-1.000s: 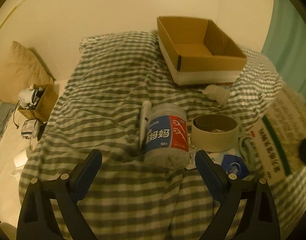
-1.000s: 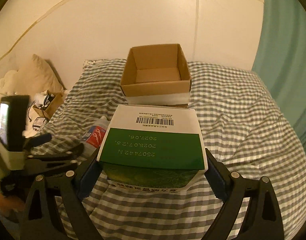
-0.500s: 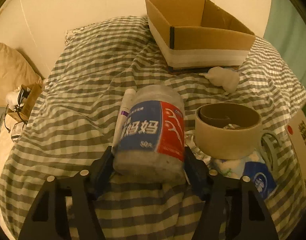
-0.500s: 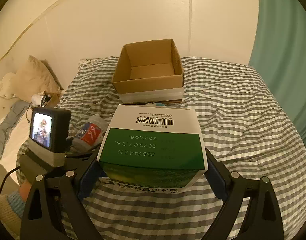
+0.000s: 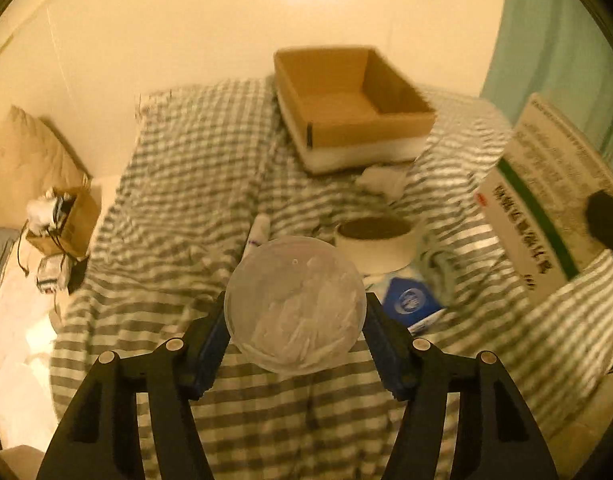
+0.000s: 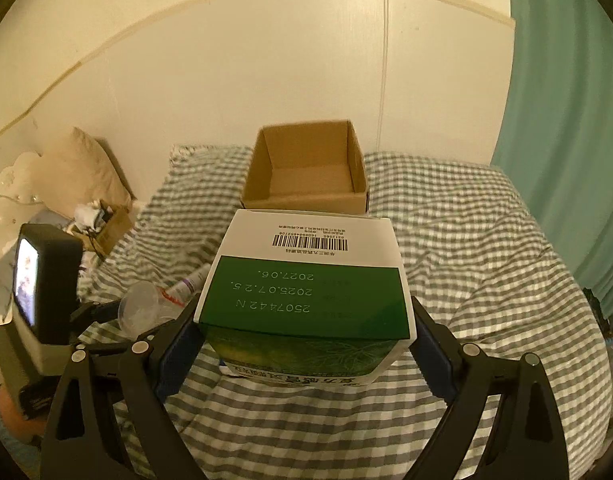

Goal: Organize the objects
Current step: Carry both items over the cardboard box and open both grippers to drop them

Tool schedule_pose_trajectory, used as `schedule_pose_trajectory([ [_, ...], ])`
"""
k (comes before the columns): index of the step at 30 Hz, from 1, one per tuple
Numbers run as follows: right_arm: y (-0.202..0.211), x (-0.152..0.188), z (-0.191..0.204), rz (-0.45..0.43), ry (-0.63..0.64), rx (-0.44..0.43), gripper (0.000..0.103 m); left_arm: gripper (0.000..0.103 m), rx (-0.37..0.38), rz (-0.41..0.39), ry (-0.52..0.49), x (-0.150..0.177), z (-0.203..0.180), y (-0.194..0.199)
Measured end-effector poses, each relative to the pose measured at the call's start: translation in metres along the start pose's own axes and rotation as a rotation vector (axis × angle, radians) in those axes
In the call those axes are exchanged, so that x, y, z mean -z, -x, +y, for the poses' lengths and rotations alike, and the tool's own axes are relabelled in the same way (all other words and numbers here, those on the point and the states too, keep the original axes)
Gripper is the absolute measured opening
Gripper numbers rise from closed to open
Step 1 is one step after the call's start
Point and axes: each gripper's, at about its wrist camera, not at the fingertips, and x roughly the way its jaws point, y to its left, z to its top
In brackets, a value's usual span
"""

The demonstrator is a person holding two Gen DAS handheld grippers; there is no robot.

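My left gripper [image 5: 294, 328] is shut on a clear plastic jar [image 5: 295, 304] of white picks and holds it above the striped bedspread, its round end facing the camera. The jar also shows in the right wrist view [image 6: 142, 310]. My right gripper [image 6: 304, 338] is shut on a green and white carton [image 6: 306, 284], held above the bed; it also shows at the right of the left wrist view [image 5: 546, 196]. An open, empty cardboard box [image 5: 346, 108] stands at the far side of the bed, also in the right wrist view [image 6: 306, 172].
On the bed lie a tape roll [image 5: 376, 240], a slim white tube [image 5: 258, 232], a blue packet [image 5: 410, 302] and a crumpled tissue [image 5: 380, 180]. A small cluttered box [image 5: 62, 216] and a pillow [image 5: 30, 164] sit left of the bed. A teal curtain [image 6: 566, 120] hangs right.
My left gripper closed on the jar, lifted it off the bed and tipped it end-on to the camera. My right gripper rose with the carton and the box now looks farther.
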Motion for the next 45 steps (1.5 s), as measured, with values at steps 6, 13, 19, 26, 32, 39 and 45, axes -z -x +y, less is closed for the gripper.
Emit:
schedule_pose_trajectory([
  [6,0.037,-0.018,0.001,-0.078,0.017,-0.012,0.093,0.065,0.049,-0.070,-0.017,-0.030,0.003,0.045],
  [13,0.079,-0.082,-0.003,-0.164,0.127,0.010,0.093,0.065,0.093,-0.145,-0.064,-0.100,0.009,0.080],
  [19,0.093,-0.159,-0.005,-0.263,0.226,0.048,0.093,0.065,0.084,-0.233,-0.077,-0.182,0.015,0.093],
  [26,0.044,-0.232,-0.012,-0.296,0.179,0.016,0.093,0.065,0.068,-0.298,-0.047,-0.246,0.023,0.060],
  [32,-0.042,-0.240,-0.023,-0.214,0.106,-0.026,0.093,0.065,0.081,-0.231,-0.045,-0.258,0.023,-0.022],
  [39,-0.151,-0.206,-0.034,-0.039,0.052,-0.051,0.093,0.065,0.156,-0.157,-0.032,-0.255,0.006,-0.104],
  [45,-0.192,-0.190,-0.050,0.017,-0.003,-0.050,0.094,0.064,0.138,-0.087,-0.041,-0.239,0.003,-0.144],
])
